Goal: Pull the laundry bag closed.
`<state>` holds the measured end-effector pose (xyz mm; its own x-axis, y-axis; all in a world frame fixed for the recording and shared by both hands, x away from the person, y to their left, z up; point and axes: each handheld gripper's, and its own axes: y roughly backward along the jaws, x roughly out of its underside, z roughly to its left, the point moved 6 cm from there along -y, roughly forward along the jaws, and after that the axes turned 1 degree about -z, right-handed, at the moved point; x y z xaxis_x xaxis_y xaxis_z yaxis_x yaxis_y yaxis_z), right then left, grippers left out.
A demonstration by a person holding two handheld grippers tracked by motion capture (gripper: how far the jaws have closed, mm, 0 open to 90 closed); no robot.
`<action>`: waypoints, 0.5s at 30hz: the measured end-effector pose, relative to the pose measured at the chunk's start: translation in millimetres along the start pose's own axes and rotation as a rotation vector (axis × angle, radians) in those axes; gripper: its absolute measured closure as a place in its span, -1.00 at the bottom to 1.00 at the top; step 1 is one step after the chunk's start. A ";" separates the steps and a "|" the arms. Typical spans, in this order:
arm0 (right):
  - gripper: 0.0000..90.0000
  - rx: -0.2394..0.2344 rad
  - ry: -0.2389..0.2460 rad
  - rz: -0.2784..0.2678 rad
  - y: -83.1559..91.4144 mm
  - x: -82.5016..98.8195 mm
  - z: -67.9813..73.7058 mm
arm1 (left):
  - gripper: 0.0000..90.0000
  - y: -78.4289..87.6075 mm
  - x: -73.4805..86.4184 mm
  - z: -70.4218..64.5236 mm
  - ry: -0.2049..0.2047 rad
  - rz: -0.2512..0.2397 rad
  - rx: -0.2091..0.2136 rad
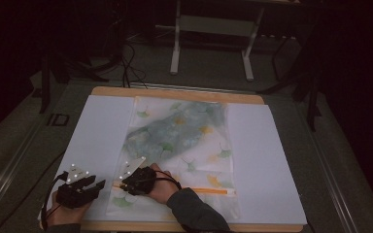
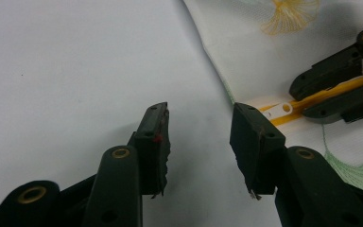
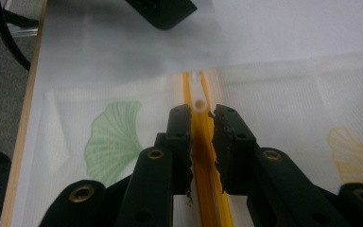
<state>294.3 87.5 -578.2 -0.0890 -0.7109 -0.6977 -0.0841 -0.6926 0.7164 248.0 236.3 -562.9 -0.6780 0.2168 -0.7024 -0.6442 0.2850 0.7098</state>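
Zip pouch (image 1: 179, 150) is lying flat at the counter's (image 1: 97, 126) middle, reaching its near edge. Left tongs (image 2: 199, 124) are resting wide beside it; right tongs (image 3: 201, 124) are narrowing around the white slider (image 3: 198, 97), not yet gripping; zipping remains undone.

pouch (image 1: 184, 145) flat in the middle of the table sheet (image 1: 267, 160), its zipper (image 1: 213, 191) running along the near end, right gripper (image 1: 122, 185) over the zipper's left end, left gripper (image 1: 99, 185) just left of the pouch
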 end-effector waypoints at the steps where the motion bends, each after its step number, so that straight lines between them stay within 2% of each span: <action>1: 0.71 -0.007 0.004 -0.001 -1.2 -0.9 0.3 | 0.28 -0.2 0.0 -0.1 0.000 0.000 0.000; 11: 0.71 -0.011 -0.006 -0.004 -13.6 -9.7 0.0 | 0.28 0.2 0.2 0.1 0.003 0.002 0.004; 15: 0.81 -0.010 -0.010 0.009 -15.9 -11.8 0.4 | 0.28 0.6 0.4 0.8 0.004 0.001 0.007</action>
<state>296.3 107.0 -581.4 -0.0997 -0.7160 -0.6909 -0.0736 -0.6872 0.7228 247.6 237.3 -562.8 -0.6801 0.2133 -0.7014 -0.6411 0.2909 0.7102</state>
